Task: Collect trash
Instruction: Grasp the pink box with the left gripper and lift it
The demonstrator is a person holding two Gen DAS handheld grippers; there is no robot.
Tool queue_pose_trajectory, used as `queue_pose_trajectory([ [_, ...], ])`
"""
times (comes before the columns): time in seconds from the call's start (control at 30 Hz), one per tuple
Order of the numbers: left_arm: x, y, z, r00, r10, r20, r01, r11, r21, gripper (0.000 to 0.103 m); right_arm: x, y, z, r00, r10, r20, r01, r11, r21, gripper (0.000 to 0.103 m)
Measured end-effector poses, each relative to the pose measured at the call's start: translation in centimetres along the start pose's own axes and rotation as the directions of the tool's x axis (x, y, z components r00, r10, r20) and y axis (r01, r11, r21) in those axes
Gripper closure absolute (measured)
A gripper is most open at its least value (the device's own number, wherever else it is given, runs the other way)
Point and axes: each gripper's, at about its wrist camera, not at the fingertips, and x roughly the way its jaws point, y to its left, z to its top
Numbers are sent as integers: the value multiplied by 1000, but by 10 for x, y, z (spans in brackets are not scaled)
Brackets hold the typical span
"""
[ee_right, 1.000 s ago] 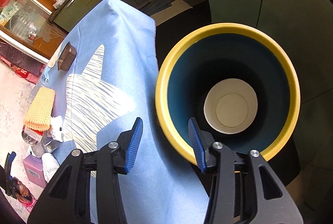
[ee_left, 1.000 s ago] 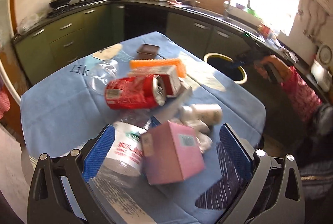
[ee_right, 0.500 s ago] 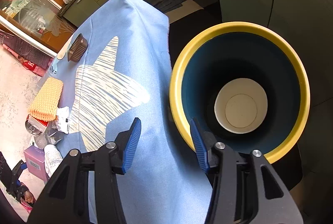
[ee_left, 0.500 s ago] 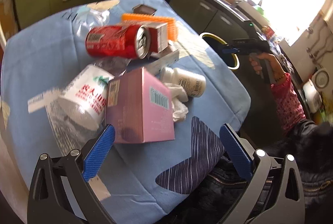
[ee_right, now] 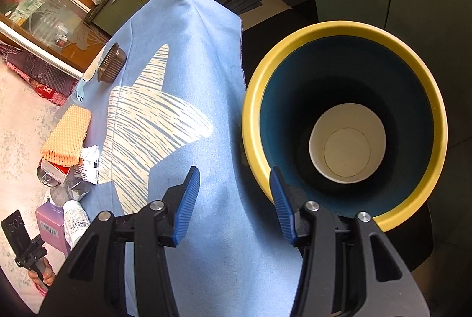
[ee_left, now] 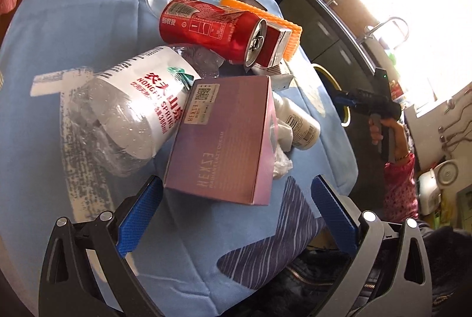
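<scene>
— What writing showed, left to right?
— The bottle [ee_left: 138, 107] read "NONGFU SPRING"; the box [ee_left: 224, 137] beside it read "HEXZE"; the red can [ee_left: 212, 28] lay behind, on the blue cloth [ee_left: 59, 31].
— And the tools?
— The left gripper [ee_left: 236, 213] gaped wide before the box, gripping nothing. The right gripper [ee_right: 233, 199] stood parted and empty at the bin [ee_right: 250, 122], a cup [ee_right: 348, 149] inside.
</scene>
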Motion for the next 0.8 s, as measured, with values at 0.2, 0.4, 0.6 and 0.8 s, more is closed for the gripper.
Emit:
queue_pose_trajectory([
  [0.2,4,-1,3,999,-17,46,17,1000,-16,13,-1,2,0,1000,-2,3,3,1000,-7,56],
  [0.4,0,-1,-1,998,44,55,-44,999,2,44,-3,2,0,1000,7,11,-7,1000,-10,56],
  [0.6,-21,-19,-2,993,73,97,-81,994,79,49,-11,1,-4,999,19,34,-18,1000,-20,56],
  [0.8,-38,-43,9,985,98,140,-119,982,149,49,-25,-7,-12,997,32,71,-31,999,-19,56],
])
